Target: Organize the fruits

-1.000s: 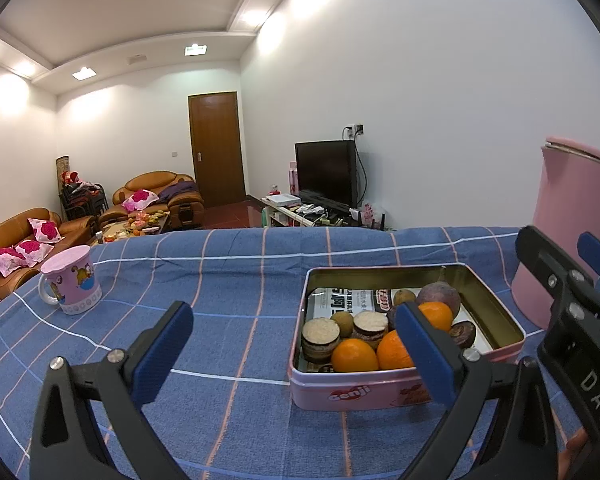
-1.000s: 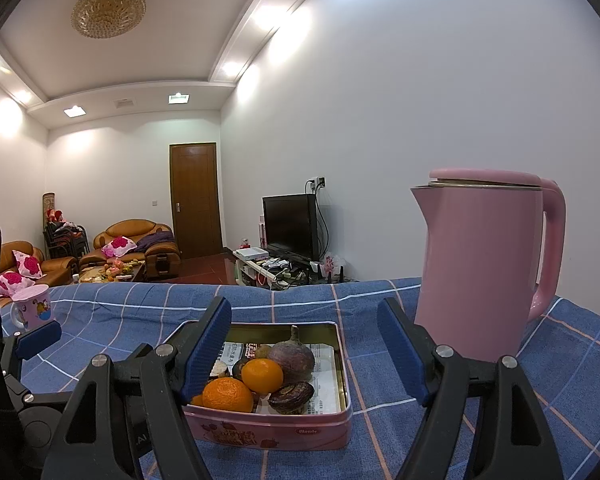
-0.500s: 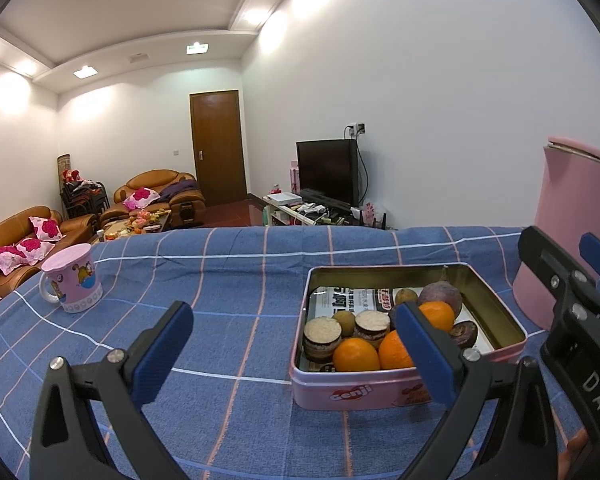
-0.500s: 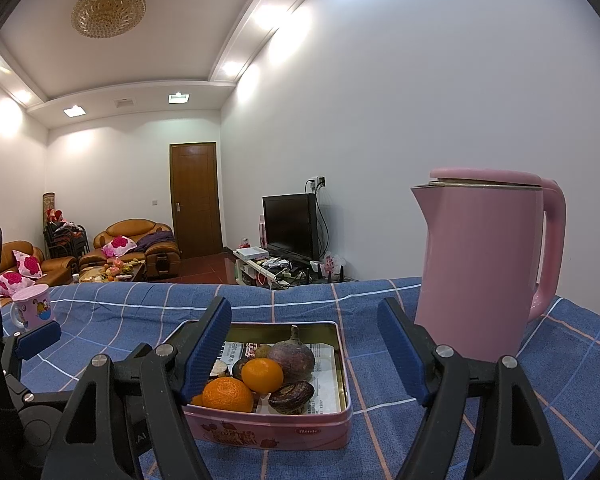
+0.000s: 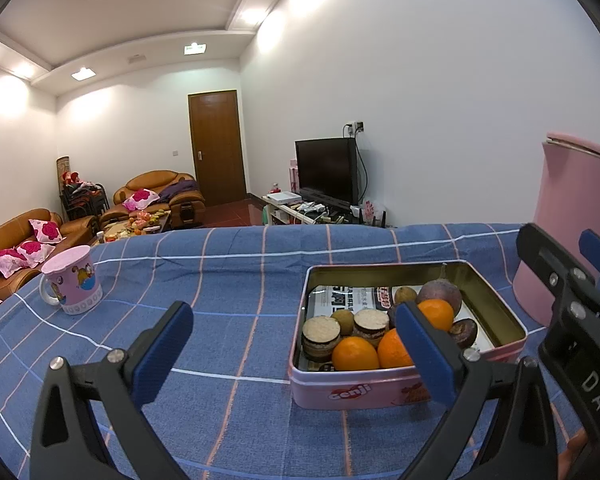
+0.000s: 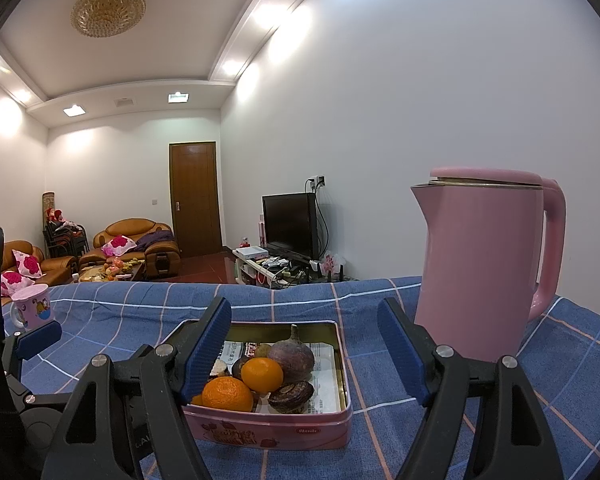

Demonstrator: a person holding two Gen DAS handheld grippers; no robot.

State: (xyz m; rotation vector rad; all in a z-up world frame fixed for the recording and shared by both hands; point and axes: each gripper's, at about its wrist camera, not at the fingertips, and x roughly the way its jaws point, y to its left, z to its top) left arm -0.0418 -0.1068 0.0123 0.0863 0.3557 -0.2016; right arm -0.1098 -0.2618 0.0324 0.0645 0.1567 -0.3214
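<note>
On the blue checked desk (image 5: 236, 280), a pink tin (image 6: 332, 428) holds 3 oranges (image 5: 354, 354) and other fruit. Left tool (image 5: 296, 350) and right tool (image 6: 302, 354) both gape wide, gripping nothing, just before the tin, beside a pink kettle (image 6: 480, 264).

Bare cloth (image 5: 228, 320) is lying open ahead-left of the left gripper (image 5: 296, 344); the tin (image 6: 332, 428) is sitting ahead of the right gripper (image 6: 304, 344), the kettle (image 6: 480, 264) crowding its right.
</note>
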